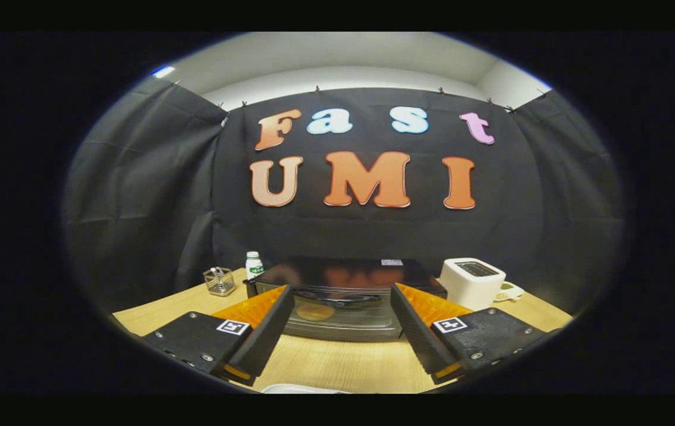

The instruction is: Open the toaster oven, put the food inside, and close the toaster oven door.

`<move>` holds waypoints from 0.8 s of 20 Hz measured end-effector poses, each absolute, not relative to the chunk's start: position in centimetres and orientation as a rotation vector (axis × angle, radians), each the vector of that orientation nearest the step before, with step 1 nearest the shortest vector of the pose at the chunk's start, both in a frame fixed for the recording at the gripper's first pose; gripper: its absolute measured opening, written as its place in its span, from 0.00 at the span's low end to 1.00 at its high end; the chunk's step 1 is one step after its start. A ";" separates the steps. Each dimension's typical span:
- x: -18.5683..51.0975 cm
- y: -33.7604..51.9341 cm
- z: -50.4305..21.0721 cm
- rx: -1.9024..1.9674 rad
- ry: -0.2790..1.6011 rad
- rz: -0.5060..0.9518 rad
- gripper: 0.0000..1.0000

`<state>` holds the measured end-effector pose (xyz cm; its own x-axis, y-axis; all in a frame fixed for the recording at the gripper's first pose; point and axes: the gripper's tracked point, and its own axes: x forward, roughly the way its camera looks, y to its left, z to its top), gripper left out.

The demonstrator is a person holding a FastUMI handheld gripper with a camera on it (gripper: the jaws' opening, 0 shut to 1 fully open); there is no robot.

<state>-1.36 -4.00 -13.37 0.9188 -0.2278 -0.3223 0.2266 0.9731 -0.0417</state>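
The tongs [342,331] stand wide open with nothing between their fingers, held low over the wooden counter [337,364] and pointed straight at the toaster oven [342,302]. The oven sits just beyond the fingertips, its glass door [343,316] shut and upright, with a dark handle [343,297] running across the top of the door. Through the glass a round, pale brown piece of food [315,312] seems to rest inside, though the glare makes it hard to be sure of that. To one side of the oven stand a small white bottle with a green label [253,264] and a wire basket [219,281]; on the other side sits a white pop-up toaster [471,283] with a light plate or dish [510,291] behind it. A pale rim of something [299,389] shows at the near end of the counter, below the fingers, too little of it to name. Judging by the shut door and the free fingers, the work is either at its very start, before the door is opened, or at its end with the food already in; these pictures cannot settle which. If the door is yet to be opened, the next move calls for bringing the fingers up to the handle, closing on it and pulling it outward and down.
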 end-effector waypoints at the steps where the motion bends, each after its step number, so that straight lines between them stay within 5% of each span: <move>1: -2.3 -3.9 -12.3 -0.002 0.318 -0.224 0.97; 16: -10.4 -11.8 -3.6 0.015 0.181 -0.243 0.97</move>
